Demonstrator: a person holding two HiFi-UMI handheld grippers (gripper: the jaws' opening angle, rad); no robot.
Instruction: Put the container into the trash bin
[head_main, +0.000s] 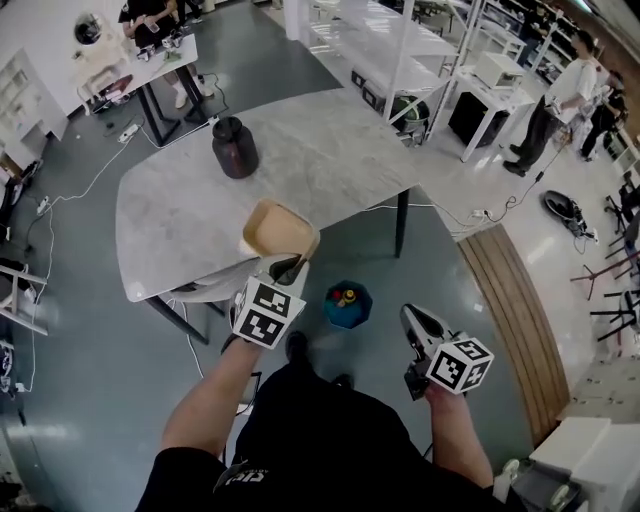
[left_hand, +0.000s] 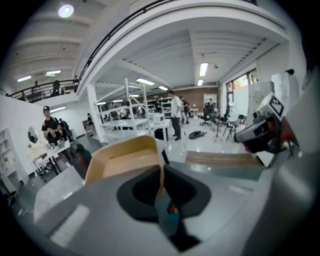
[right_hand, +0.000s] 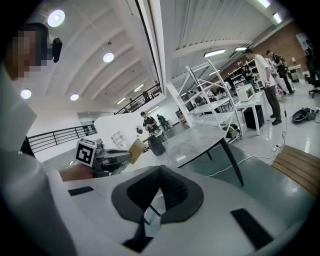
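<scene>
1. Evidently, the tan, shallow, round-cornered fibre-like container (head_main: 280, 232) is gripped by one thin side wall between the clenched fingers of the left gripper (head_main: 288, 268). It is held up in the air by the near edge of the grey marble-patterned table (head_main: 180, 220).
2. The small round blue trash bin (head_main: 347, 304) is seen on the floor just beside that table edge, lower and to the right of the container in the head view, between the two grippers.
3. The right gripper (head_main: 412, 320) is carried with its fingers closed together on nothing.
4. The container is judged to be light and empty. It is probably fairly stiff yet crushable, like moulded pulp or thin card, so the pinched wall could be buckled or torn by a hard squeeze.
5. Its matte surface is judged unlikely to slip.
6. A hold on the rim is judged sufficient for so light a thing. Swinging is best limited by a grip near the middle of a wall rather than at a corner.
</scene>
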